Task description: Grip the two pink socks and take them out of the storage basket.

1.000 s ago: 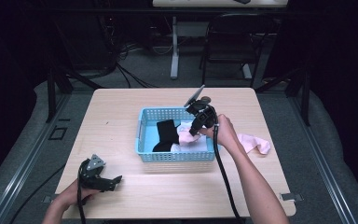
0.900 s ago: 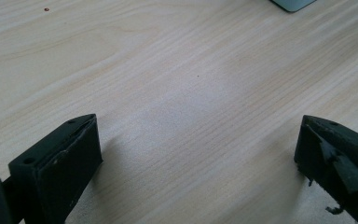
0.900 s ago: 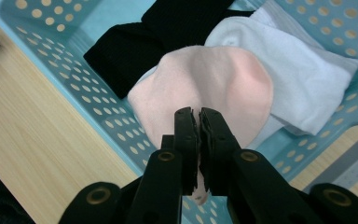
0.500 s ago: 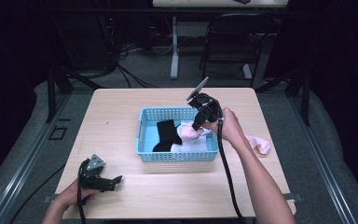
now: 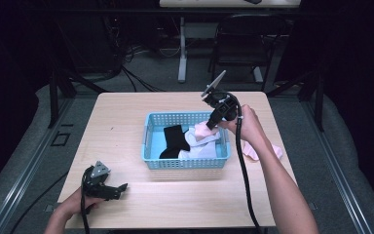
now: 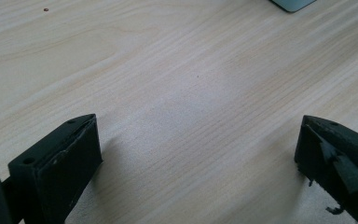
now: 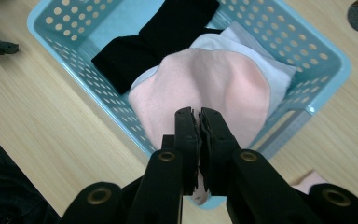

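Right hand-held gripper [image 7: 198, 122] is clamped on a pink sock [image 7: 205, 88], holding it over the blue basket [image 5: 148, 141] on the desk [image 5: 121, 122]; best bet – lower it past the rim before letting go, so it lands on the black sock [image 7: 154, 42]; left hand-held gripper [image 5: 111, 189] rests agape, empty.

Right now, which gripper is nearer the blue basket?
Right. The right gripper hangs over the basket, shut on a pink sock; the left gripper rests at the table's near-left corner.
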